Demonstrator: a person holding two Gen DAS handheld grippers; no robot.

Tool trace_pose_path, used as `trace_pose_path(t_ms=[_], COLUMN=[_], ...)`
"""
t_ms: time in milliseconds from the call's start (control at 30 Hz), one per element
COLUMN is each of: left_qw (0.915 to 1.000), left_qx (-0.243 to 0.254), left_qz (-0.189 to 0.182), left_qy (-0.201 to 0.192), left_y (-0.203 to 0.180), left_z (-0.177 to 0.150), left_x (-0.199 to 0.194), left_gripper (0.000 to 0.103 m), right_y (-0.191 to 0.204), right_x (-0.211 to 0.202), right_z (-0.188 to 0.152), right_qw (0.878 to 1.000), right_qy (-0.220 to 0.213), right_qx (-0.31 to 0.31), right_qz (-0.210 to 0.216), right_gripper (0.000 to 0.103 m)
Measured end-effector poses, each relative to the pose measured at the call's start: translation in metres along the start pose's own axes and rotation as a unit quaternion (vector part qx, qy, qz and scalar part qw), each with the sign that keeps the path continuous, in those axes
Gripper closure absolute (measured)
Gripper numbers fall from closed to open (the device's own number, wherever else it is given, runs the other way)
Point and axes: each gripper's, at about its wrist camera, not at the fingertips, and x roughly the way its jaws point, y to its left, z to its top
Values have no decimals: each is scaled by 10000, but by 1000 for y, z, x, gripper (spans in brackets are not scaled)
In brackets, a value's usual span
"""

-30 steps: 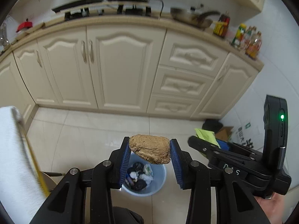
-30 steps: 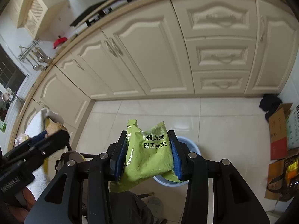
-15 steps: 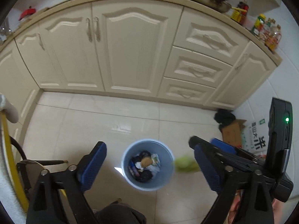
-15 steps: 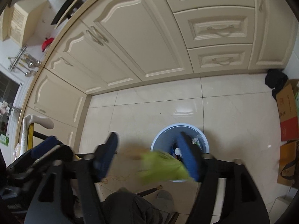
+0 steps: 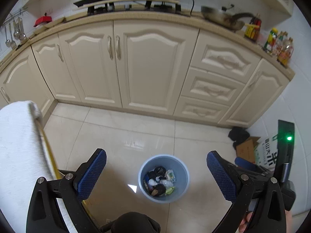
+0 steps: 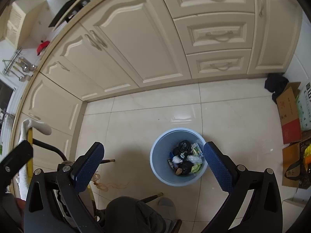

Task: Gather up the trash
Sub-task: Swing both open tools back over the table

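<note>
Kitchen floor (image 5: 120, 136) | 2 grippers, left (image 5: 156, 171) and right (image 6: 153, 164), hanging released, having just opened, nothing between | drop over bin (image 5: 141, 171) finishing | next: fetching more trash

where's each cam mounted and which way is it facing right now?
Left wrist: on the left hand-held gripper, pitched down at floor, bin and cabinets; its open fingers, a dark knee and the right hand-held gripper show.
Right wrist: on the right hand-held gripper, pitched down at bin and cabinets; open fingers, a knee, part of the left hand-held gripper.
Shared: bin, cabinets, cardboard box.
</note>
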Motion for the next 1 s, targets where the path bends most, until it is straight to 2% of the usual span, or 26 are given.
trace_pose_path(t_ms=[133,233,567,833,1000], left_qw=[9995,9979,9875,9734,9600], left_qx=[-4,-32,-214,-582,-905], left_qz=[-44,-55,90,568,1000], left_qy=[-327,-644,-1562,-2140,-2453], left_y=[11,26,92,143,170], left_z=[-11,-27,-102,-169,-212], left_x=[-44,-91,-234,-328,-378], left_gripper=[1,1,1,1,1], right_y=[21,39,123,212,276], right_x=[-22,-44,-111,-156,-183], right_z=[-2,-3,-16,-40,-62], right_qw=[9997,9989,9900,9723,9530], right_qy=[-162,-356,-902,-1335,-1605], right_qx=[-141,-261,-939,-1600,-2192], right_qz=[91,170,553,1058,1338], right_gripper=[0,0,0,0,0])
